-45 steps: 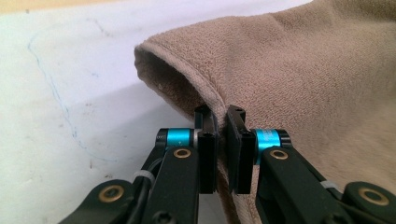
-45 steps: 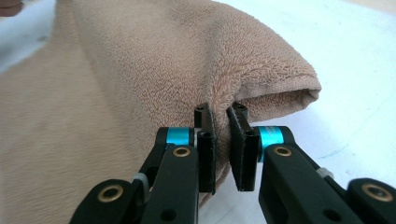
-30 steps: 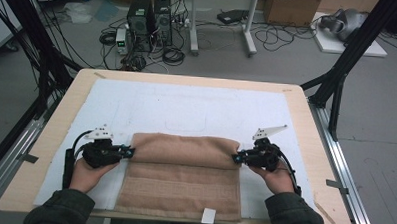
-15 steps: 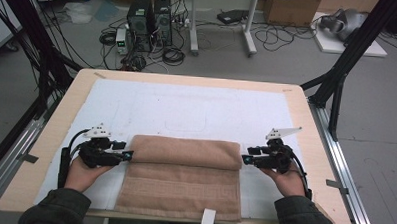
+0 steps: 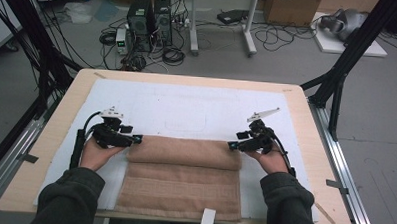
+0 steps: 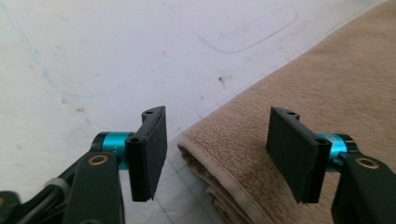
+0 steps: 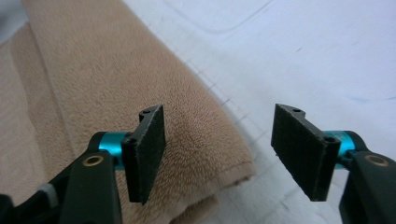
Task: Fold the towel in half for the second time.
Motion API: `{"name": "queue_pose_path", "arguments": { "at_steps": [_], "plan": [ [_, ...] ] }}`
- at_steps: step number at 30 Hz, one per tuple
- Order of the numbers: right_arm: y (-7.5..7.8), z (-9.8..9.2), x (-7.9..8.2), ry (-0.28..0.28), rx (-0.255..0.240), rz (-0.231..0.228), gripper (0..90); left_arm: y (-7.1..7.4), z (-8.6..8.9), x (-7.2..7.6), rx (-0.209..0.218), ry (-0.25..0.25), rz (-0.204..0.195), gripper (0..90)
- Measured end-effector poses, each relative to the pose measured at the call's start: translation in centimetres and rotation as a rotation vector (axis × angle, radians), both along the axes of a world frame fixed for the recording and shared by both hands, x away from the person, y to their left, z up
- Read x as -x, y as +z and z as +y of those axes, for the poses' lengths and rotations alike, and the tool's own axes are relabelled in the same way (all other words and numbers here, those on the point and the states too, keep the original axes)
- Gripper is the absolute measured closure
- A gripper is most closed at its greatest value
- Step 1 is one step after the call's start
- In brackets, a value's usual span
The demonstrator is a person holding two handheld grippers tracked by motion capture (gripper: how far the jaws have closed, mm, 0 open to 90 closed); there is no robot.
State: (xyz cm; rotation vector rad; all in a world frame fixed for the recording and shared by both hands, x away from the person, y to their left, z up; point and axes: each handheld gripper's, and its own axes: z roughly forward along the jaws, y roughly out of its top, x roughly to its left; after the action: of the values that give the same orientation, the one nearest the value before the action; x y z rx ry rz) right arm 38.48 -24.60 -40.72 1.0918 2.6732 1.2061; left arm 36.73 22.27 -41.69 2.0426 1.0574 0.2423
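Even, soft indoor light, faint shadows; both gripper views slightly blurred.

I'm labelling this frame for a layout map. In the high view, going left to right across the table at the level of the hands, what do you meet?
Bare table edge → white mat → left hand-held gripper, jaws open → folded tan towel → right hand-held gripper, jaws open → white mat again → table edge.

A white mat (image 5: 187,104) covers the wooden table (image 5: 306,126); beyond it, two computer towers (image 5: 150,15) stand among tangled cables (image 5: 173,53) on the grey floor.
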Motion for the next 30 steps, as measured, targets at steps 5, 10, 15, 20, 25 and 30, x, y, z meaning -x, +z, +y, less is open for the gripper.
{"name": "queue_pose_path", "arguments": {
  "at_steps": [5, 10, 15, 20, 25, 30],
  "plan": [
    [-1.3, 0.5, -0.6, 0.042, -0.015, 0.085, 51.9, -0.8, -0.3, -0.4, 0.004, -0.056, 0.050, 54.5],
    [-0.9, 0.7, 0.0, 0.120, -0.019, 0.075, 79.7, -0.2, -0.3, 0.2, -0.009, -0.097, 0.020, 84.7],
    [0.5, 0.8, 1.2, 0.122, -0.016, 0.013, 80.4, 1.4, 0.2, 1.8, 0.025, -0.081, -0.067, 85.5],
    [2.5, 0.4, 3.7, 0.166, -0.058, -0.052, 80.4, 3.2, 1.0, 5.2, 0.068, -0.112, -0.148, 85.5],
    [3.8, -0.1, 8.5, 0.282, -0.117, -0.088, 70.8, 3.8, 2.2, 11.2, 0.121, -0.182, -0.237, 66.4],
    [3.8, -0.5, 9.7, 0.273, -0.119, -0.105, 64.3, 3.9, 2.9, 11.7, 0.107, -0.172, -0.227, 55.4]
  ]
}}
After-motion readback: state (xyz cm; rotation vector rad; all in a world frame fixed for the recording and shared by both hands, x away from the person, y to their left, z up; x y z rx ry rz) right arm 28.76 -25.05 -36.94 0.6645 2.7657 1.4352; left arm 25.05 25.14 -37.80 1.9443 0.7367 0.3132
